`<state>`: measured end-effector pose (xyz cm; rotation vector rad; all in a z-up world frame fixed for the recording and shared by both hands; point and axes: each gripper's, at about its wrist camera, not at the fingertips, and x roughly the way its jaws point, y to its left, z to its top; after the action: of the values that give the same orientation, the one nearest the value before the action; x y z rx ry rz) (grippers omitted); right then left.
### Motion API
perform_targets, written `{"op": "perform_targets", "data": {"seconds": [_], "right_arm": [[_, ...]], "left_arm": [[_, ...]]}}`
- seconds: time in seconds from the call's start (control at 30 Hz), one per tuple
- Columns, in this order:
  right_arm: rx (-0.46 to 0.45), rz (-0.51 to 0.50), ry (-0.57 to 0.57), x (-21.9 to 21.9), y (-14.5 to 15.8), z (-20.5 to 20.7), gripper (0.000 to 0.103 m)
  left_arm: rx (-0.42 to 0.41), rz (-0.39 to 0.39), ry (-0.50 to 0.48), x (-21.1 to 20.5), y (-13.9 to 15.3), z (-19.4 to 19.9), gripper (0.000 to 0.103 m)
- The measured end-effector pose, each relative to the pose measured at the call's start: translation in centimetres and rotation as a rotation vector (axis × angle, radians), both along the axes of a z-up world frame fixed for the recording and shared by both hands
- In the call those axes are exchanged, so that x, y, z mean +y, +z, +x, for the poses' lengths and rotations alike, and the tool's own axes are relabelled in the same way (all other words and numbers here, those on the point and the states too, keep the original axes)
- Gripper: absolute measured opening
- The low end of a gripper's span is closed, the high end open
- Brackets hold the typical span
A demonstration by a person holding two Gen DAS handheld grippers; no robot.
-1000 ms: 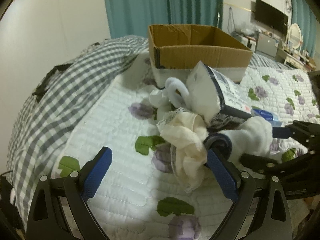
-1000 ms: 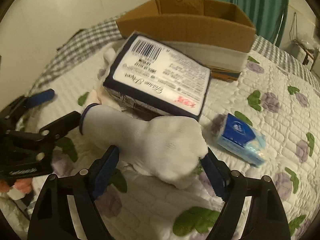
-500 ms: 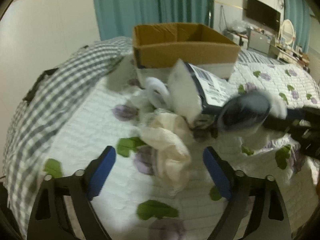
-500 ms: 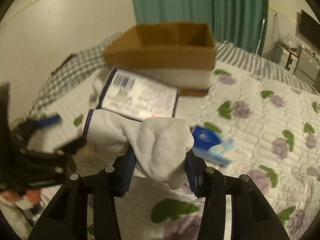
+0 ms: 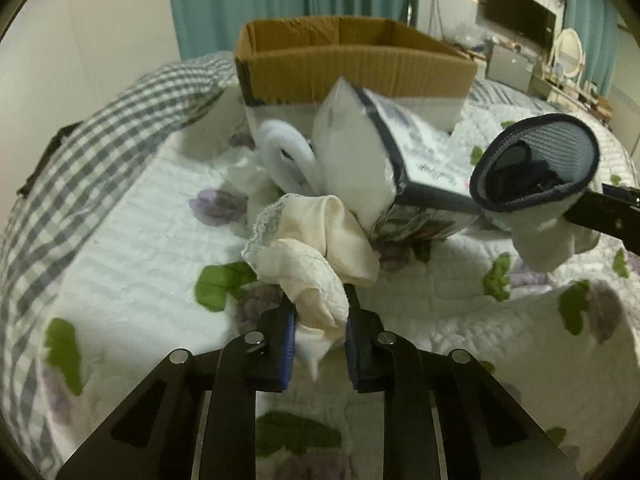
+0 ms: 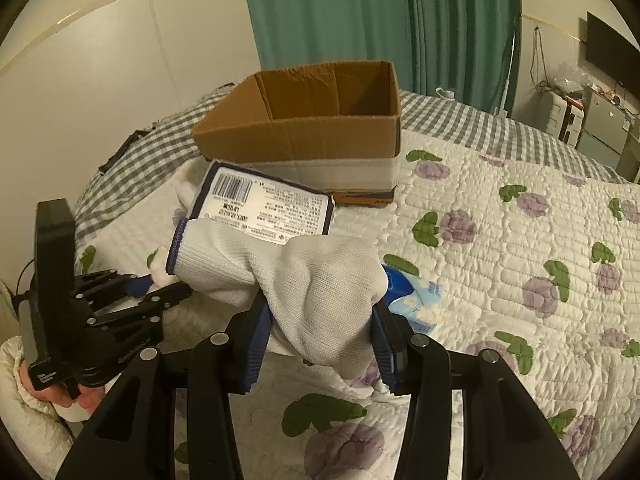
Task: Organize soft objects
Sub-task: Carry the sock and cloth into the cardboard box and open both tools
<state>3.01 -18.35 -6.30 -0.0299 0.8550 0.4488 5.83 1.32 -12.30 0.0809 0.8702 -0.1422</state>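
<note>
My left gripper (image 5: 320, 316) is shut on a cream lace-edged cloth (image 5: 316, 248) lying on the quilt. My right gripper (image 6: 320, 320) is shut on a white knit glove with a blue cuff (image 6: 288, 272) and holds it above the bed; the glove's open cuff also shows in the left wrist view (image 5: 536, 168). An open cardboard box (image 6: 312, 116) stands behind, also in the left wrist view (image 5: 352, 68). A wrapped tissue pack (image 6: 264, 204) leans in front of the box.
A white fabric loop (image 5: 288, 152) lies beside the tissue pack. A small blue tissue packet (image 6: 412, 296) lies on the floral quilt (image 6: 500, 240) under the glove. A grey checked pillow (image 5: 100, 136) is at the left. The left gripper body (image 6: 92, 320) is close to the glove.
My left gripper moved forward and closed on the cream cloth. My right gripper closed on the glove and lifted it off the quilt.
</note>
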Motion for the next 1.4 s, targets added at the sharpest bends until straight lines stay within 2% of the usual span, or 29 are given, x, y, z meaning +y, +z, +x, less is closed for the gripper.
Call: {"op": "perform_targets", "data": {"seconds": [0.17, 0.3, 0.43, 0.57, 0.7, 0.83, 0.93, 1.03, 1.07, 1.13, 1.2, 1.23, 1.27, 1.33, 1.37, 1.4], "right_arm": [[-0.039, 0.014, -0.030, -1.2, 2.2, -1.0, 0.046], [-0.087, 0.021, -0.049, -2.1, 4.6, -1.5, 0.046], [-0.154, 0.009, -0.062, -2.3, 7.6, -1.1, 0.046], [-0.225, -0.017, -0.035, -1.3, 11.4, 1.2, 0.046], [-0.262, -0.055, -0.028, 0.5, 13.3, 5.1, 0.046], [-0.248, -0.042, -0.024, 2.8, 13.2, 10.4, 0.046], [-0.208, -0.062, -0.030, 4.9, 11.5, 15.0, 0.046], [-0.170, -0.054, -0.021, 6.1, 10.1, 18.0, 0.046], [-0.161, -0.057, -0.024, 6.6, 9.5, 19.1, 0.046], [-0.156, -0.057, -0.031, 6.8, 8.7, 20.2, 0.046], [-0.141, -0.039, -0.035, 7.0, 7.8, 21.2, 0.049], [-0.131, -0.034, -0.037, 7.2, 7.3, 21.8, 0.049], [-0.128, -0.034, -0.044, 7.3, 6.9, 22.2, 0.051], [-0.126, -0.023, -0.048, 7.3, 6.3, 22.5, 0.062], [-0.129, -0.009, -0.052, 6.9, 6.2, 22.5, 0.077], [-0.134, 0.001, -0.054, 6.7, 6.2, 22.6, 0.083]], "left_arm": [[-0.050, -0.008, -0.008, 0.4, 3.1, -1.7, 0.020], [-0.145, -0.040, -0.034, 0.3, 7.3, -3.0, 0.020], [-0.242, -0.039, -0.069, -0.3, 11.4, -3.0, 0.020], [-0.313, -0.025, -0.086, -1.1, 14.5, -1.5, 0.020], [-0.371, -0.011, -0.087, -1.5, 16.9, 1.6, 0.020], [-0.345, -0.024, -0.077, -1.3, 16.7, 6.1, 0.020], [-0.329, 0.038, -0.070, -1.6, 14.9, 9.1, 0.023], [-0.296, 0.032, -0.080, -1.5, 13.0, 11.8, 0.026], [-0.286, 0.027, -0.077, -1.3, 12.5, 12.6, 0.029], [-0.264, 0.013, -0.073, -0.8, 11.5, 13.9, 0.055], [-0.247, -0.002, -0.063, -0.4, 10.6, 15.1, 0.068], [-0.254, -0.003, -0.053, -0.4, 10.3, 15.3, 0.070], [-0.264, -0.001, -0.045, -0.3, 10.1, 15.6, 0.071], [-0.278, 0.007, -0.040, -0.4, 10.0, 15.6, 0.072], [-0.280, 0.011, -0.038, -0.3, 9.9, 15.7, 0.072], [-0.280, 0.016, -0.032, -0.4, 9.9, 15.8, 0.072]]}}
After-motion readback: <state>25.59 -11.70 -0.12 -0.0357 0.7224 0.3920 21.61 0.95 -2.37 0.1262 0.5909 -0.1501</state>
